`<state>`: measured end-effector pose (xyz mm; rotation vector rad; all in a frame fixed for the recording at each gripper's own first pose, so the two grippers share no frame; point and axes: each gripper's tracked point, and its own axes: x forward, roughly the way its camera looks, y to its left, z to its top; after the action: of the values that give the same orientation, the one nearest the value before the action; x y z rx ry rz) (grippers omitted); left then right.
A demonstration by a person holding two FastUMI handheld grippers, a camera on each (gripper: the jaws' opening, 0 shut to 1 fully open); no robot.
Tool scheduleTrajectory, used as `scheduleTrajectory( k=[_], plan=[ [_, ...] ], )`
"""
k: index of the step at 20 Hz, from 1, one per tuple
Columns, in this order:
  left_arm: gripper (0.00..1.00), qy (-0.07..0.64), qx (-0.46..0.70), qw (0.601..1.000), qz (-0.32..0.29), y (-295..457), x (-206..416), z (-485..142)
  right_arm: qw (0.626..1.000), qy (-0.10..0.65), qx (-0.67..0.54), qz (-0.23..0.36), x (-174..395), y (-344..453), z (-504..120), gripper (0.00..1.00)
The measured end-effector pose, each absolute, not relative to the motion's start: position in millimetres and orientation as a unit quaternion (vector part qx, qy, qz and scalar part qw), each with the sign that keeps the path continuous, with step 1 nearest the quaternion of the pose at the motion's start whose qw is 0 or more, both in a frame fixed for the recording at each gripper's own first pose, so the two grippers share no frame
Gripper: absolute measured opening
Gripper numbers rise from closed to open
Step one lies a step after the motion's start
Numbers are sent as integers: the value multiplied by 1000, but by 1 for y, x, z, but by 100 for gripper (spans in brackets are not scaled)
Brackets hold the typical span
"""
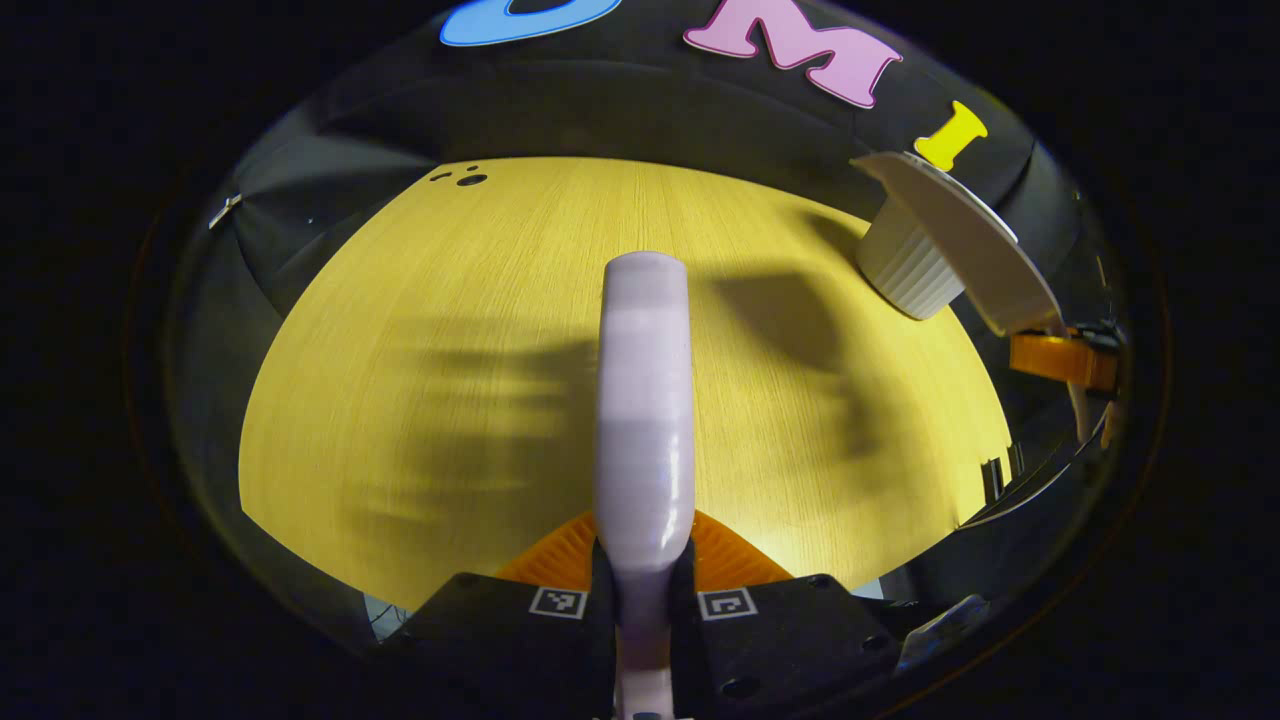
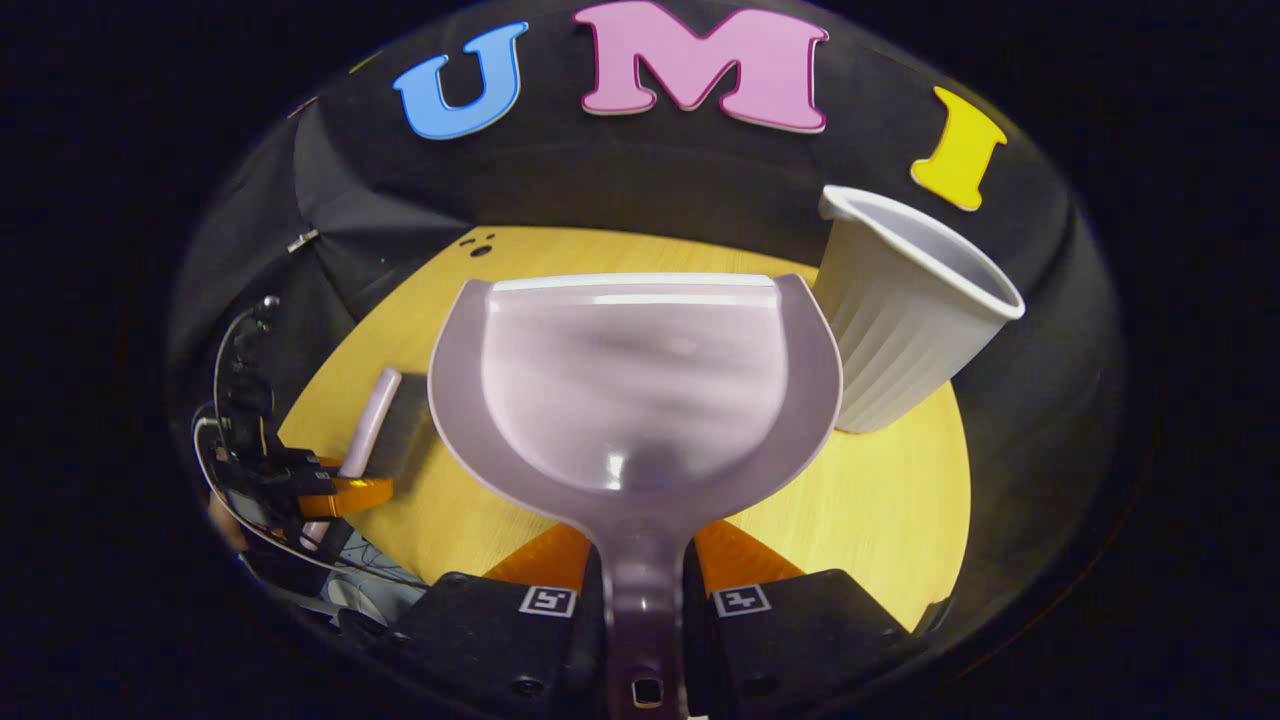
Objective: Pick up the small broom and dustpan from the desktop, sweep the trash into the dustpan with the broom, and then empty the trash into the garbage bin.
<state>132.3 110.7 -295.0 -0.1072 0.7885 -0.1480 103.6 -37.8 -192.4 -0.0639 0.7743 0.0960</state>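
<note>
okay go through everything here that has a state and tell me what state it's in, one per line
Left gripper: shut on the broom.
Broom: held, lifted over the desktop.
Right gripper: shut on the dustpan handle.
Dustpan: held, looks empty.
Garbage bin: upright on the desktop, open-topped; contents hidden.

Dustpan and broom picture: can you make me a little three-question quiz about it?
1. True or false: the right gripper is shut on the dustpan.
2. What does the left gripper hold? A) a cup B) the broom C) nothing
3. In the right gripper view, which side of the dustpan is the bin on?

Key:
1. True. Both fingers press on the dustpan's handle.
2. B. Its fingers clamp the broom's handle above the table.
3. The right side, standing upright on the table with its mouth open.
</note>
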Motion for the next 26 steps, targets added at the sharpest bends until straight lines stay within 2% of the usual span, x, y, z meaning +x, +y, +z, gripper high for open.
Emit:
scheduleTrajectory(
  k=[1,3,7,9,11,13,19,20,21,22,24,26],
  plan=[
    [26,389,-42,918,-65,112,138,-298,918,392,-28,46,105,-36,-211,31],
    [26,408,-22,911,-54,116,147,-307,907,419,-17,47,107,-33,-242,38],
    [25,443,-2,896,-35,114,160,-317,887,459,-17,48,116,-23,-288,31],
    [26,454,19,890,-27,112,162,-319,880,473,-13,46,119,-22,-303,35],
    [26,465,39,884,-24,112,163,-319,873,487,4,38,121,-19,-315,31],
    [26,469,61,881,-23,112,166,-309,873,486,-8,35,120,-19,-315,36],
    [32,474,75,877,-17,107,170,-310,864,502,-4,50,115,-11,-317,35],
    [31,473,65,878,-18,106,167,-311,863,502,1,51,116,-9,-316,45],
    [42,469,60,881,-20,104,166,-309,866,498,7,53,116,-7,-314,49],
    [61,461,54,885,-22,102,165,-305,870,490,13,54,117,-5,-310,58],
    [100,441,48,896,-23,101,161,-291,879,475,18,44,117,-7,-297,100],
    [98,408,37,912,-20,101,154,-266,888,457,26,36,114,-8,-281,99]
  ],
)
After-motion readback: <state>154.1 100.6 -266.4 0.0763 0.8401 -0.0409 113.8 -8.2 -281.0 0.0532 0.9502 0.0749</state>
